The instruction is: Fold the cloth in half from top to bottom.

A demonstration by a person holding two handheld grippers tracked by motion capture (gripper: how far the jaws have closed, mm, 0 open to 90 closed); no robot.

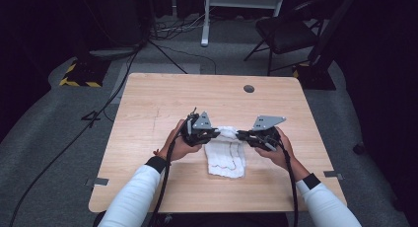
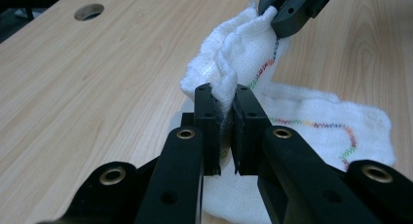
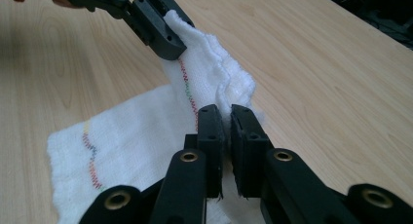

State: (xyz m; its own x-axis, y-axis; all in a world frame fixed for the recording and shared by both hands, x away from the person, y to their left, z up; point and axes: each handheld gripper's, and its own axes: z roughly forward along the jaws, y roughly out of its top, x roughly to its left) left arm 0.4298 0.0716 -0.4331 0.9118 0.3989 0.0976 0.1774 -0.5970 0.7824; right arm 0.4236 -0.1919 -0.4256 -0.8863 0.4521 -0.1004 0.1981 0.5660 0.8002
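- My left gripper: jaws clamped on the far edge of the white cloth, near its left corner; in the left gripper view the bunched hem is pinched between the two pads.
- My right gripper: jaws likewise closed on the same far edge, at the opposite corner (the right gripper view shows the hem caught between its pads).
- The cloth: its far edge is lifted and sagging between my two grips, while the near part lies flat on the wooden table, roughly at its middle; a wavy line of coloured stitching runs across the flat part.
- Step in hand, as I judge it: a fold, with the far edge raised and ready to be carried over.
- Next move calls for bringing both hands toward me together, level and evenly spaced, so the raised edge lands square on the near edge before I let go.
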